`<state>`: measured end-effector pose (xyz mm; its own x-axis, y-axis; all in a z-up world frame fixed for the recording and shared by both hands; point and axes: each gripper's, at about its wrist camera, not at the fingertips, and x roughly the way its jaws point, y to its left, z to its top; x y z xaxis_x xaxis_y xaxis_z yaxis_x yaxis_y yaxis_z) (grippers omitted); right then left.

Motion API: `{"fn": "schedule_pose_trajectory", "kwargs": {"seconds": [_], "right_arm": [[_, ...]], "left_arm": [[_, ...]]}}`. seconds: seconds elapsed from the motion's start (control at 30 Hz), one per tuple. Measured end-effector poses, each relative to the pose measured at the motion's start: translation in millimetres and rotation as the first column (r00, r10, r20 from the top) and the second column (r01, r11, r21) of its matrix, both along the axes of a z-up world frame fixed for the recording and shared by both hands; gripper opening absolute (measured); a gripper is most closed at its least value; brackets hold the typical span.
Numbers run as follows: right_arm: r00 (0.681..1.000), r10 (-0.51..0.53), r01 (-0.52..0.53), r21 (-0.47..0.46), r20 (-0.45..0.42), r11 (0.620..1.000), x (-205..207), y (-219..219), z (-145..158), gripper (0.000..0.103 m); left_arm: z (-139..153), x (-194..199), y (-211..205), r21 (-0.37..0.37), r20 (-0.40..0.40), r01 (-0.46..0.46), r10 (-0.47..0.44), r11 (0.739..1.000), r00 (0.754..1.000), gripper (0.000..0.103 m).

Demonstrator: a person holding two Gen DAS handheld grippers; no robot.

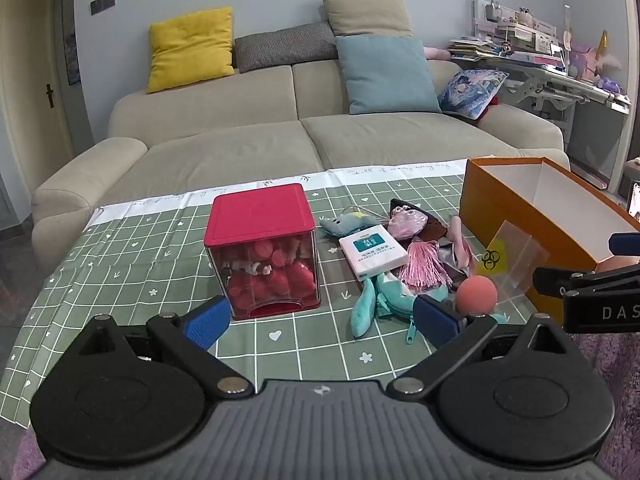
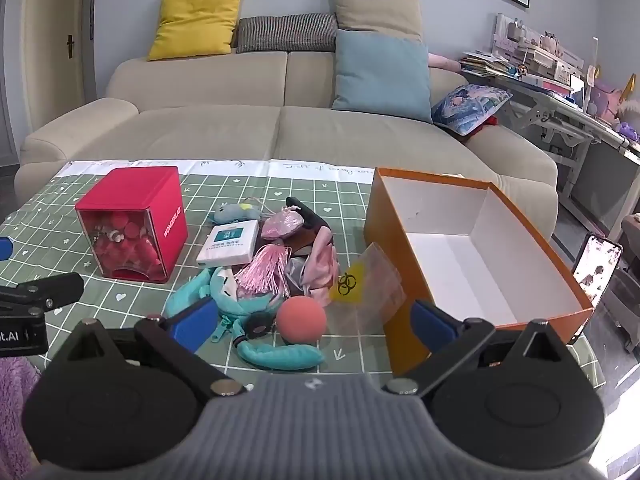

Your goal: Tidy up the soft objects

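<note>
A heap of soft things lies mid-table: a teal plush [image 2: 240, 304] [image 1: 376, 300], a salmon foam ball [image 2: 301, 320] [image 1: 477, 294], a pink tassel [image 2: 264, 270] [image 1: 422, 266], a pink pouch [image 2: 284, 224], a small grey-blue plush [image 2: 236, 213] [image 1: 348, 225] and a white tissue pack [image 2: 230, 246] [image 1: 374, 254]. An empty orange box [image 2: 404, 216] [image 1: 516, 240] stands to their right. My left gripper [image 1: 322, 322] hovers open in front of the heap, holding nothing. My right gripper [image 2: 314, 320] is open too, its jaws wide either side of the ball and plush without touching.
A red-lidded clear cube [image 1: 262, 252] [image 2: 134, 224] of red items stands left of the heap. A clear bag with a yellow hazard label [image 2: 366, 286] leans on the box. A phone [image 2: 596, 268] stands right of the box. A beige sofa [image 2: 280, 128] is behind the table.
</note>
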<state>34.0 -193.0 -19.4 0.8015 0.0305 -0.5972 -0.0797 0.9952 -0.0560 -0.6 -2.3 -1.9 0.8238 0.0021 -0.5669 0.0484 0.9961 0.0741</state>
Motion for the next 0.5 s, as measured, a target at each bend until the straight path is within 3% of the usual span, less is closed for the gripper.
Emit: {"fn": "schedule_pose_trajectory", "kwargs": {"seconds": [0.5], "right_arm": [[1.0, -0.009, 0.009, 0.002, -0.016, 1.0, 2.9, -1.6, -8.2, 0.1]], "left_arm": [[-2.9, 1.1, 0.9, 0.001, -0.004, 0.008, -0.008, 1.0, 1.0, 0.103]]}}
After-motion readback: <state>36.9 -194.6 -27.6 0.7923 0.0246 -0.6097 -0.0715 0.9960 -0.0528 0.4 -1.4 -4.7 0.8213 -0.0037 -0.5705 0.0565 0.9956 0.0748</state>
